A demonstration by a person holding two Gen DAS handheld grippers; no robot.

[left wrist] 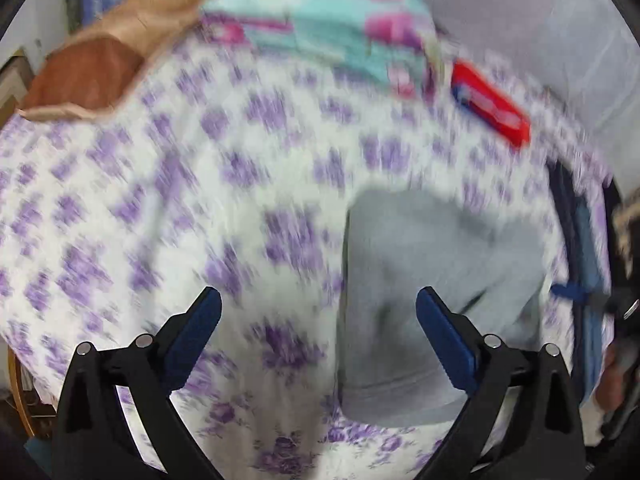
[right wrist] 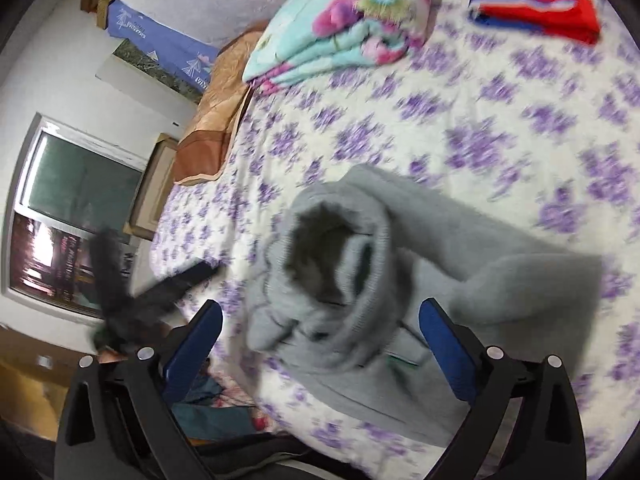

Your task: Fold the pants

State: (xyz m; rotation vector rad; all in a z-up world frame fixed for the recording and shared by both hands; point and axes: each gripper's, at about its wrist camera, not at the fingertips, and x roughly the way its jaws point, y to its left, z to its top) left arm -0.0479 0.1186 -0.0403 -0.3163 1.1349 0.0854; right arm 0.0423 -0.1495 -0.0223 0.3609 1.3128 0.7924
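Pants [right wrist: 360, 280] lie bunched on the flowered bedsheet [right wrist: 500, 120], grey, with the waist opening gaping up toward the right wrist camera and one leg trailing off to the side. Both claws stand apart and hold nothing: the right gripper [right wrist: 320, 328] hovers over the waistband, the left gripper [left wrist: 318, 316] above the sheet beside the cloth. A tidy fold likely needs the garment spread flat first, so each claw should pinch one waistband corner and pull outward evenly.
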